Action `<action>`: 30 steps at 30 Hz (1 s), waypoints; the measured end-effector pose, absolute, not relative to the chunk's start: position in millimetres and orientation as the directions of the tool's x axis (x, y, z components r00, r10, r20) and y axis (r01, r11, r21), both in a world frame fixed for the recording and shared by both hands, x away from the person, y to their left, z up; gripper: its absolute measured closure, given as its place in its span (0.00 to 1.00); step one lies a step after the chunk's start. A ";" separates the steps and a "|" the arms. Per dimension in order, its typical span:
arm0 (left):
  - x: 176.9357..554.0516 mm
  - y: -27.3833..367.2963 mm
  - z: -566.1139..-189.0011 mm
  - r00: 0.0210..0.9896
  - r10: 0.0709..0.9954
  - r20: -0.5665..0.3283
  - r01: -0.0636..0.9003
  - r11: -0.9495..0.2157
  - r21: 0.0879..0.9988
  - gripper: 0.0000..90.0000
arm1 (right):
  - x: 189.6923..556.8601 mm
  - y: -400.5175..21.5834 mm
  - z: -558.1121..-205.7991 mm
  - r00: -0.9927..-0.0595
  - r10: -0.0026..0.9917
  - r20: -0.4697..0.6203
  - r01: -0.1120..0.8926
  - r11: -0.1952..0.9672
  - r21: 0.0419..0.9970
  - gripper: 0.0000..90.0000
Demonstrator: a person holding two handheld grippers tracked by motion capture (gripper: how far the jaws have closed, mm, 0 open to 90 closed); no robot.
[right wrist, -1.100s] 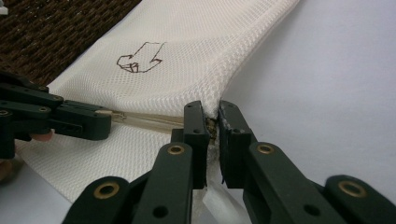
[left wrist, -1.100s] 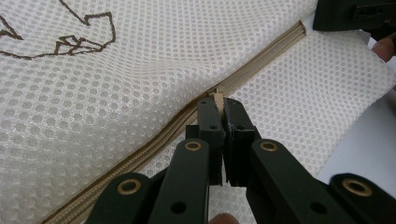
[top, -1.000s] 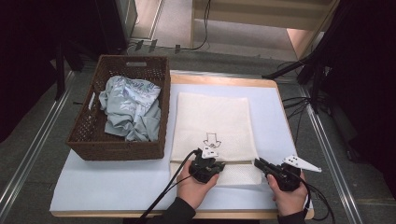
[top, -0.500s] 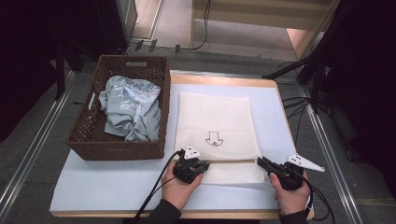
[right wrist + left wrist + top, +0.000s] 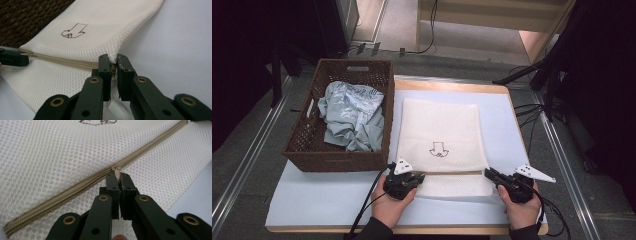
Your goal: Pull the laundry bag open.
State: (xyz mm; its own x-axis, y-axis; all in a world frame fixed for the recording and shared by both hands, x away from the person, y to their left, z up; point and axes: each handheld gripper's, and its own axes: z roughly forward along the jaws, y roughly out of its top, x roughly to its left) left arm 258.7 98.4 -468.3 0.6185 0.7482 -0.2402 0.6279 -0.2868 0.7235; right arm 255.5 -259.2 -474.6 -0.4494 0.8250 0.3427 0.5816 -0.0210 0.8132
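Left gripper view: zipper pull (image 5: 116,172) between tongs (image 5: 117,178)

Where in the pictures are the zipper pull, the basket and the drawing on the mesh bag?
zipper pull (image 5: 116,171), left gripper view, its tab between the jaws.
basket (image 5: 332,161), high view, its near wall.
drawing (image 5: 439,149), high view, middle of the arrow outline.

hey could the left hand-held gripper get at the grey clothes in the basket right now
Probably not at once: the left hand-held gripper is shut on the zipper pull of the mesh bag. Once released, the clothes lie uncovered in the open basket.
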 end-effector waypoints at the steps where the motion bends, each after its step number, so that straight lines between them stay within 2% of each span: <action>1: 258.1 99.4 -467.4 0.620 0.747 -0.240 0.627 -0.288 0.724 0.98 | 255.6 -259.1 -474.7 -0.453 0.823 0.342 0.580 -0.019 0.814 0.93; 16: 252.4 120.1 -459.9 0.616 0.737 -0.277 0.636 -0.258 0.727 0.98 | 257.0 -259.1 -473.9 -0.457 0.820 0.345 0.588 -0.013 0.809 0.93; 22: 250.9 126.0 -459.1 0.618 0.735 -0.277 0.636 -0.260 0.727 0.98 | 257.6 -255.7 -474.6 -0.475 0.808 0.349 0.587 -0.004 0.809 0.93; 24: 250.8 129.1 -459.0 0.608 0.755 -0.245 0.628 -0.269 0.731 0.98 | 257.6 -254.4 -474.7 -0.470 0.814 0.342 0.588 0.000 0.809 0.94; 25: 252.0 132.6 -459.4 0.609 0.743 -0.277 0.638 -0.251 0.728 0.98 | 257.2 -255.0 -474.4 -0.450 0.833 0.321 0.588 0.005 0.809 0.94; 27: 251.6 136.2 -458.6 0.599 0.736 -0.314 0.656 -0.225 0.721 0.98 | 259.0 -259.6 -475.5 -0.462 0.805 0.372 0.598 -0.026 0.801 0.93; 30: 249.1 136.2 -455.5 0.607 0.740 -0.289 0.642 -0.242 0.727 0.98 | 257.5 -256.4 -473.7 -0.472 0.817 0.331 0.580 0.005 0.815 0.94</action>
